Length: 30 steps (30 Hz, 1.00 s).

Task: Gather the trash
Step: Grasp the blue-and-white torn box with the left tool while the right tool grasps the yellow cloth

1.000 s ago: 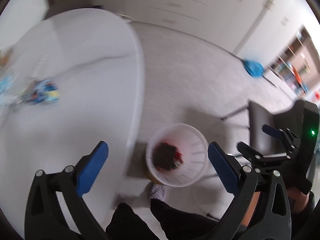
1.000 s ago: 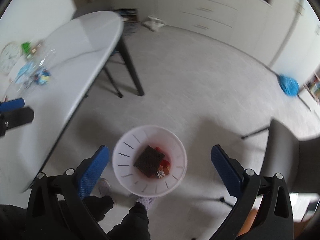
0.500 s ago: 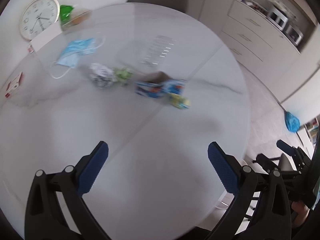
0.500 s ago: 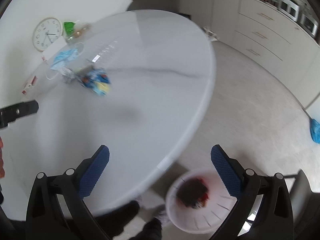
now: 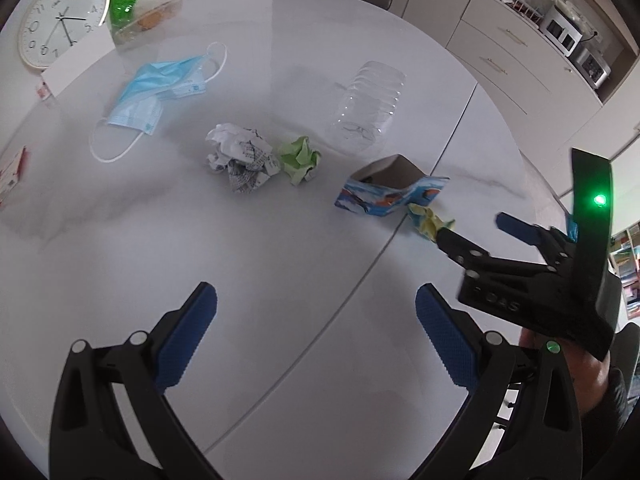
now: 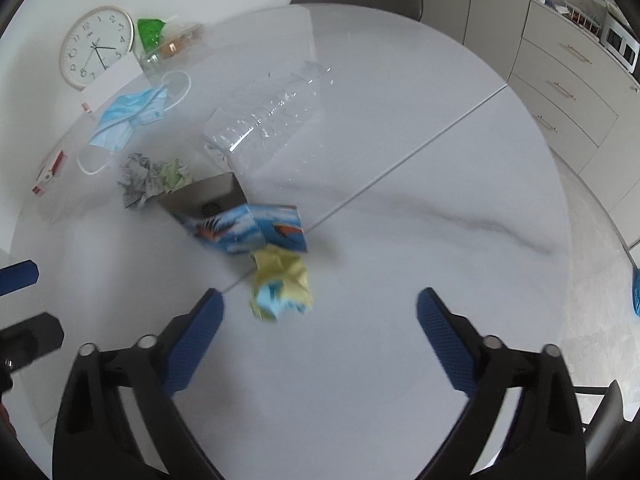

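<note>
Right gripper (image 6: 318,312) above white desk (image 6: 420,184), fingers (image 6: 444,330) wide apart, just been narrowing, empty, yellow-blue crumpled wrapper (image 6: 282,284) between them nearer the left finger, left gripper (image 5: 316,328) spread, empty, blue carton (image 6: 248,226) beyond.

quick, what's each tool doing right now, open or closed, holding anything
Left tool: open, holding nothing, above bare table.
Right tool: open, jaws have just been closing, nothing between them; crumpled yellow paper lies just ahead.
</note>
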Motion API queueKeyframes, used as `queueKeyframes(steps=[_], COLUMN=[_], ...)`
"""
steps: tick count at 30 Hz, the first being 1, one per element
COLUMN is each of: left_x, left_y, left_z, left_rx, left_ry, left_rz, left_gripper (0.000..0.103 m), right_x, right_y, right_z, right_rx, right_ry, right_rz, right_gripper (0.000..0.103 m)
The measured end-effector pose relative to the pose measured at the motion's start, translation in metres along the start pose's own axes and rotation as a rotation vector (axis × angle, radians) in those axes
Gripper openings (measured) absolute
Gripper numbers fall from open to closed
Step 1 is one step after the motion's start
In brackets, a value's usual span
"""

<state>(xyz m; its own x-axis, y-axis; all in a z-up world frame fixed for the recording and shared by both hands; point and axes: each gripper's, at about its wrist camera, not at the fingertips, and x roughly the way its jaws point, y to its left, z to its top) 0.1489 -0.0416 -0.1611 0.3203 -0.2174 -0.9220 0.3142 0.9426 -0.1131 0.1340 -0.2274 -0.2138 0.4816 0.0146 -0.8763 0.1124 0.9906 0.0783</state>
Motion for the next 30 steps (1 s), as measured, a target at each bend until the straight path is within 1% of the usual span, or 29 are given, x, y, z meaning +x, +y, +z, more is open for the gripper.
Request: queueKeyframes(steps=[3, 5, 6, 8, 9, 12, 15, 18, 24, 27, 28, 29, 30], left_x=[0.009, 0.013, 0.015, 0.019, 0.021, 0.029, 0.04, 0.058, 0.085, 0.098, 0.102, 0.105, 0.107], left_y=[0.001, -0.001, -0.002, -0.006, -0.007, -0.016, -0.026, -0.043, -0.062, -0.071, -0.074, -0.076, -0.077], left_z=[0.011, 0.018, 0.021, 0.026, 0.027, 0.033, 0.036, 0.044, 0.064, 0.07, 0.071, 0.071, 0.072], left_rx=[0.021, 0.032, 0.035, 0.038, 0.04, 0.057, 0.097, 0.201, 0.357, 0.423, 0.442, 0.453, 0.463], left_ry=[0.003, 0.001, 0.0, -0.002, -0.002, -0.002, -0.004, -0.009, -0.005, 0.014, 0.027, 0.033, 0.041], left_rz=[-0.015, -0.024, -0.031, -0.043, -0.048, -0.06, -0.063, -0.048, -0.043, -0.04, -0.043, -0.042, -0.041], left_gripper=[0.095, 0.095, 0.095, 0.095, 0.095, 0.095, 0.095, 0.095, 0.095, 0.084, 0.078, 0.069, 0.063], right_x=[0.013, 0.02, 0.022, 0.023, 0.022, 0.018, 0.009, -0.004, -0.032, -0.037, -0.04, -0.042, -0.044], right_y=[0.004, 0.007, 0.008, 0.006, 0.004, -0.004, -0.015, -0.027, -0.055, -0.063, -0.066, -0.069, -0.072], right_z=[0.004, 0.004, 0.003, 0.001, 0.001, -0.001, -0.003, -0.008, -0.024, -0.033, -0.038, -0.041, -0.045], right_rx=[-0.019, -0.034, -0.04, -0.037, -0.031, -0.007, 0.014, 0.023, 0.064, 0.086, 0.097, 0.105, 0.111], right_ry=[0.034, 0.051, 0.056, 0.06, 0.061, 0.055, 0.043, 0.035, 0.035, 0.041, 0.042, 0.043, 0.045], right_rz=[-0.014, -0.018, -0.019, -0.016, -0.012, 0.012, 0.03, 0.031, 0.007, -0.003, -0.007, -0.01, -0.012], right_gripper=[0.077, 0.061, 0.056, 0.036, 0.034, 0.034, 0.034, 0.034, 0.034, 0.034, 0.034, 0.034, 0.034])
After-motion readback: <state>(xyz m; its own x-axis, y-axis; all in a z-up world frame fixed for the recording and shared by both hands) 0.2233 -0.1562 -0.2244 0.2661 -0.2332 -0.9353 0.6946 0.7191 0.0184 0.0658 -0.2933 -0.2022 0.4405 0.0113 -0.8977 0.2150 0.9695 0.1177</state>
